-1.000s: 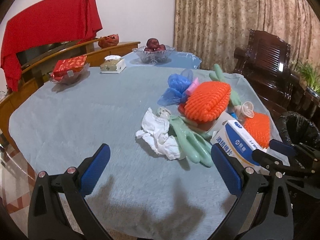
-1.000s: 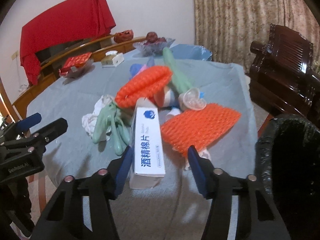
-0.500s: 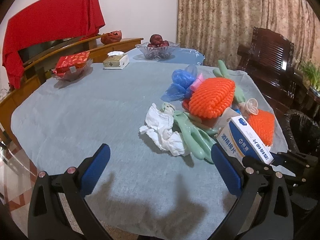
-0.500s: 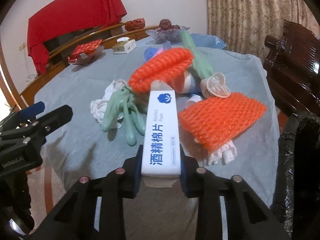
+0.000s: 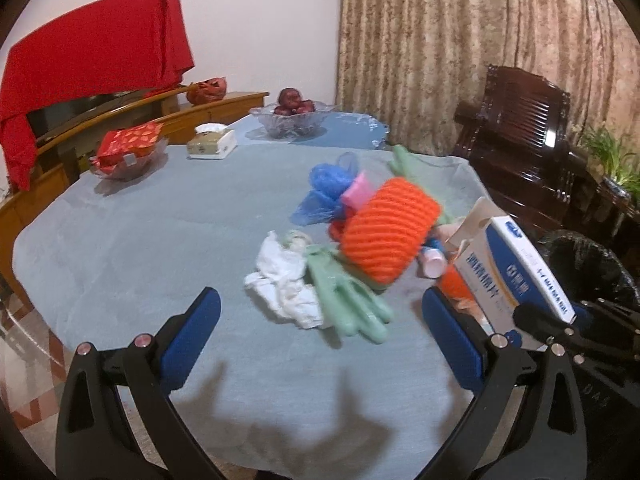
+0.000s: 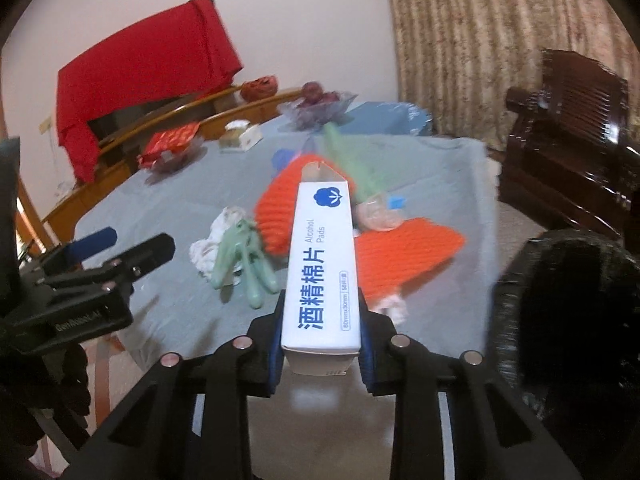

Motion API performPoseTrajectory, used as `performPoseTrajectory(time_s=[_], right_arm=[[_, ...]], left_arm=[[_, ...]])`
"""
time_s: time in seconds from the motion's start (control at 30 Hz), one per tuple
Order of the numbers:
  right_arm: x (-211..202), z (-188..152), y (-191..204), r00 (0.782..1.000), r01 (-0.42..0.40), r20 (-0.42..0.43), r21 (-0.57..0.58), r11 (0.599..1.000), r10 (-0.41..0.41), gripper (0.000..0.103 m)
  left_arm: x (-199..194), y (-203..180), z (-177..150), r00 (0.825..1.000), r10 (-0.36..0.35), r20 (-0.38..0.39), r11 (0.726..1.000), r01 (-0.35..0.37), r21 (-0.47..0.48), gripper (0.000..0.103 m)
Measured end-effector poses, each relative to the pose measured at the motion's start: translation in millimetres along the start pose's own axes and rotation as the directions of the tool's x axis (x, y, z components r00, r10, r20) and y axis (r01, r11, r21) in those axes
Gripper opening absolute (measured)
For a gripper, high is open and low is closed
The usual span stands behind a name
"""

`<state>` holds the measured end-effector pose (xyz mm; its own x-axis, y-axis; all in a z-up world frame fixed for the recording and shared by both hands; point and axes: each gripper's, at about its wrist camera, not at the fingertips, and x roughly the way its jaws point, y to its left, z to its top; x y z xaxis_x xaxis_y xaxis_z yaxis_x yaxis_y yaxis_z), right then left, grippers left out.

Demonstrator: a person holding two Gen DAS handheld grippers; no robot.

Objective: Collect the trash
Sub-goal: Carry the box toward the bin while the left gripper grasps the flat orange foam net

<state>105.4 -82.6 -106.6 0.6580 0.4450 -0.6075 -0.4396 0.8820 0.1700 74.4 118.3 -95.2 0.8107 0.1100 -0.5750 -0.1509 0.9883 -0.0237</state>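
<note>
Left gripper: jaws wide apart, nothing between them, hovering over bare tablecloth near the table edge. Ahead of the jaws, just past the tips: white tissue touching the green glove, glove fingers pointing back toward the gap. Further ahead, right of centre: orange foam net lying on the glove's cuff end, blue bag and a pink scrap behind it. Outside the right jaw: box, tilted, flap end up, clamped by the other tool.

Right gripper: jaws closed on the box, pads on both long sides at its near end, label face up, open flap pointing away. Box lifted off the table, running straight out along the jaw axis. Left of the jaws: tissue and glove. Behind the box: foam net. Right of the jaws: second foam net flat on the cloth, then black bin off the table edge, well right of the right jaw. Heavy motion blur here.
</note>
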Motion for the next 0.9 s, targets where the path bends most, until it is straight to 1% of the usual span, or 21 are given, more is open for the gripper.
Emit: performPoseTrajectory(time_s=[0.1, 0.17, 0.27, 0.3, 0.33, 0.53, 0.8, 0.83, 0.87, 0.9], right_arm=[[-11.1, -0.4, -17.1, 0.999, 0.050, 0.016, 0.026, 0.998, -0.050, 0.030], [-14.5, -1.0, -29.1, 0.997, 0.074, 0.019, 0.052, 0.996, -0.075, 0.030], [-16.6, -4.2, -47.1, 0.994, 0.110, 0.015, 0.082, 0.991, -0.112, 0.030], [-16.2, -5.0, -52.9, 0.992, 0.121, 0.013, 0.093, 0.988, -0.123, 0.030], [-16.1, -6.1, -56.9, 0.992, 0.126, 0.012, 0.100, 0.987, -0.128, 0.030], [-11.3, -10.9, -72.0, 0.987, 0.158, 0.007, 0.109, 0.981, -0.160, 0.030], [-3.8, -13.5, -82.1, 0.984, 0.177, -0.006, 0.122, 0.977, -0.178, 0.030], [-4.3, -13.8, -83.9, 0.984, 0.178, -0.007, 0.125, 0.976, -0.179, 0.030], [-4.9, -13.6, -86.7, 0.984, 0.179, -0.008, 0.128, 0.975, -0.180, 0.030], [-5.3, -13.7, -89.0, 0.983, 0.183, -0.010, 0.130, 0.974, -0.183, 0.030]], left_arm=[[3.8, -17.4, 2.5, 0.999, -0.032, 0.006, 0.999, 0.032, 0.015, 0.098], [6.8, -30.1, 4.1, 0.999, -0.051, 0.010, 0.998, 0.051, 0.032, 0.095], [15.5, -45.8, 4.9, 0.997, -0.083, 0.000, 0.995, 0.083, 0.049, 0.088], [19.3, -50.1, 5.2, 0.996, -0.092, -0.008, 0.994, 0.092, 0.051, 0.083], [24.1, -54.9, 5.4, 0.994, -0.103, -0.019, 0.993, 0.104, 0.051, 0.082], [54.4, -78.0, 5.2, 0.984, -0.158, -0.077, 0.985, 0.162, 0.052, 0.082], [98.2, -96.5, 3.0, 0.964, -0.189, -0.190, 0.978, 0.201, 0.049, 0.082], [101.1, -99.2, 1.9, 0.961, -0.193, -0.199, 0.977, 0.207, 0.050, 0.079], [104.3, -101.4, 1.3, 0.958, -0.197, -0.208, 0.976, 0.212, 0.052, 0.075], [106.5, -102.6, 0.8, 0.954, -0.205, -0.217, 0.974, 0.220, 0.050, 0.060]])
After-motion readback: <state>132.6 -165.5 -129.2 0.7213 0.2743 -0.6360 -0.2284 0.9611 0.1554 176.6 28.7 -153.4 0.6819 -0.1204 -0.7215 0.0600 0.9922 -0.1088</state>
